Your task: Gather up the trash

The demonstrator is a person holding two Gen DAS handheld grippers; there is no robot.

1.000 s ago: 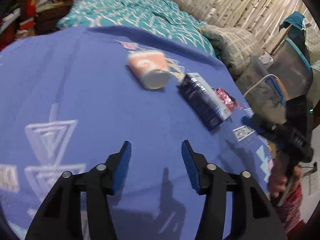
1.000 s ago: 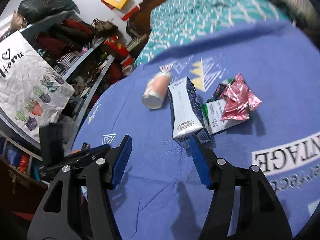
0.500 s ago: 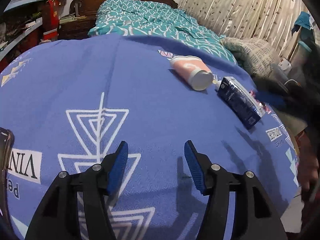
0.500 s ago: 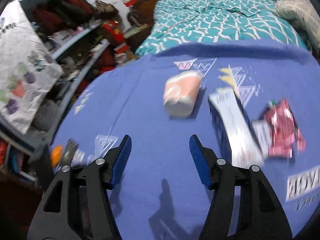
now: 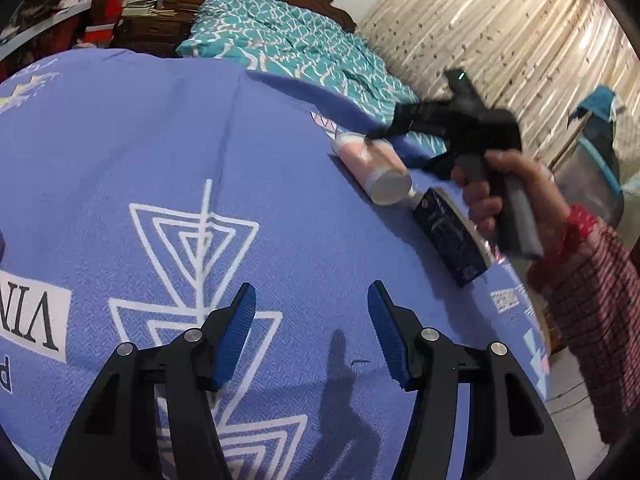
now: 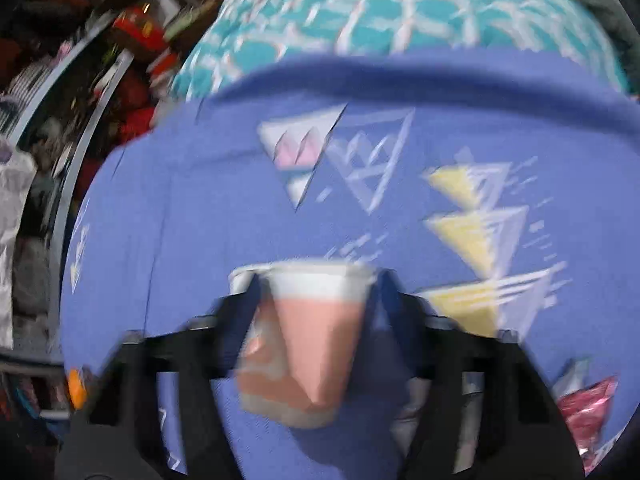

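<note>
Trash on blue printed cloth (image 5: 120, 152): pink paper cup (image 5: 374, 164) lying on its side, white base toward left cam, mouth pointing away; contents can't be seen in either view. Just beside its base lies dark blue carton (image 5: 450, 236), flat, closed as far as visible. Red/pink foil wrapper (image 6: 586, 412) shows only at lower-right edge of right cam, partly cut off.

View differences: left cam gives wide look — cup + carton in a row near far right of cloth, teal bedspread (image 5: 296, 48) behind, curtain (image 5: 500, 28) at right, person's right hand (image 5: 504, 196) w/ checked red sleeve (image 5: 592, 292) gripping right gripper (image 5: 370, 136) handle. Right cam is heavily motion-blurred, close in, cup (image 6: 308, 340) fills centre; carton not made out there; cluttered shelves (image 6: 60, 120) at left, seen sharper than in left cam's corner.

Claws: right gripper (image 6: 316, 292) jaws have just been closing, now part-way apart w/ cup between them near its rim end. Fingers (image 6: 244, 312) look right up against cup sides, but blur too strong to say if pads press → grip can't be confirmed. Cup resting on cloth per left cam.

Left gripper (image 5: 312, 328) jaws roughly half apart, nothing between, blue pads (image 5: 236, 336) over bare cloth above white triangle print, well apart from cup.
</note>
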